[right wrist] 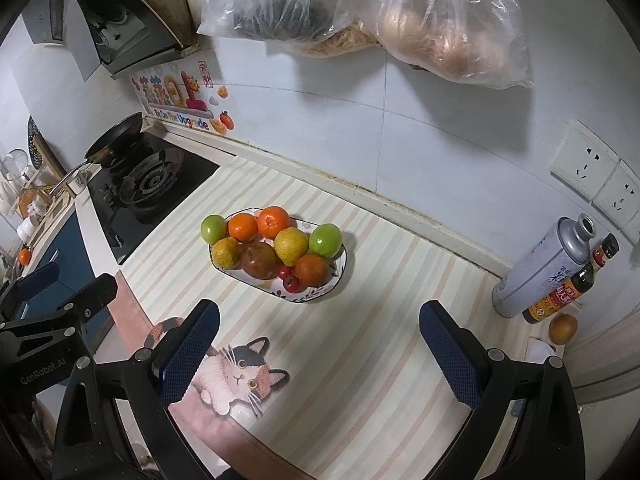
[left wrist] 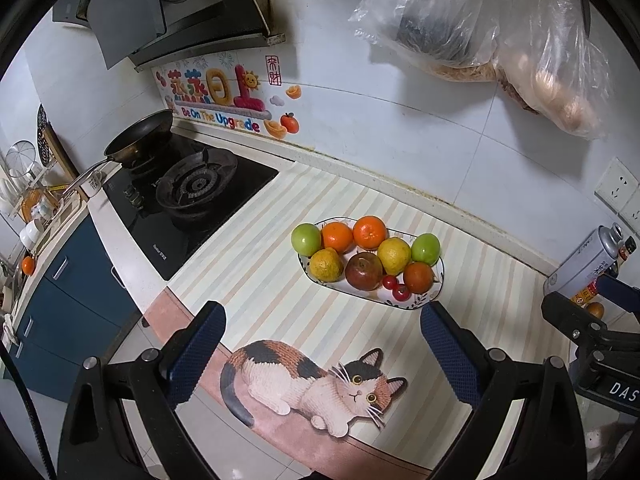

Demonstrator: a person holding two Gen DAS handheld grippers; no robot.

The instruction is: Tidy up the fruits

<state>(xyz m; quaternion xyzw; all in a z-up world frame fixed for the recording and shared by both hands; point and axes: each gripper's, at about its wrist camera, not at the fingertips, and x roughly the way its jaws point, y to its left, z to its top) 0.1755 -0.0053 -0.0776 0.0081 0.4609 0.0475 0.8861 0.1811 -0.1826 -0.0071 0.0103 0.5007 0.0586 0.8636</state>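
Observation:
An oval white plate [left wrist: 416, 304] [right wrist: 316, 300] stands on the striped mat, full of fruit: two green apples [left wrist: 306, 239] [right wrist: 213, 229], two oranges [left wrist: 370, 232] [right wrist: 273, 222], two yellowish citrus [left wrist: 394, 255] [right wrist: 291, 245], a dark red apple [left wrist: 363, 271] [right wrist: 259, 260], a reddish-orange fruit [left wrist: 418, 277] [right wrist: 312, 269] and small red cherries [left wrist: 400, 292] [right wrist: 291, 284]. My left gripper [left wrist: 322, 338] is open and empty, above the mat short of the plate. My right gripper [right wrist: 319, 336] is open and empty, likewise short of the plate. A brown round fruit [right wrist: 563, 328] lies at the right by the bottles.
A gas hob [left wrist: 192, 192] with a pan [left wrist: 138, 136] is left of the mat. A metal can [right wrist: 544, 264] and a sauce bottle [right wrist: 568, 284] stand at the right by the wall. Plastic bags [right wrist: 400, 12] hang on the wall above. The mat's cat picture [left wrist: 320, 384] is near the counter's front edge.

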